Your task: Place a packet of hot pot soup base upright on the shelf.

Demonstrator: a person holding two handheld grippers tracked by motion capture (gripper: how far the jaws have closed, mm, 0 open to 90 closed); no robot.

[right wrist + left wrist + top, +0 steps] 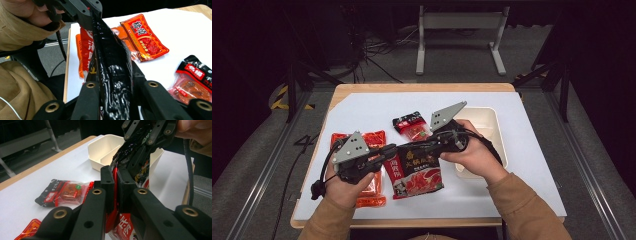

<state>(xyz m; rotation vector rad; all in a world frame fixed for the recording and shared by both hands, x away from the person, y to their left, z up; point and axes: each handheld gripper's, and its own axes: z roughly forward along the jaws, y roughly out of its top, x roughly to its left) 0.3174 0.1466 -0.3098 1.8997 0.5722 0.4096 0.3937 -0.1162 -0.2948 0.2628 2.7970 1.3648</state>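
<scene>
Now, on the left of the tabletop (362,102) my left gripper (388,151) has its jaws clamped on the left edge of the big red pouch (416,175); in the left gripper view the red film sits pinched flat between the two pads. Under that hand lies an orange packet (371,140), flat and untouched. The pouch itself hangs in the middle, lifted off the tabletop and stretched between both hands. Behind it a small dark sachet (411,125) rests on the white surface. Further right, my right gripper (422,146) has its jaws pressed on the pouch's top edge, the glossy black film running up between them in the right gripper view. Beyond my right hand (474,152) stands the cream bin (492,120), divided inside and apparently empty. I judge this as the two-handed carry or tear stage; next I'd need to keep both grips firm and swing the pouch rightward over the bin without letting the film slip.
</scene>
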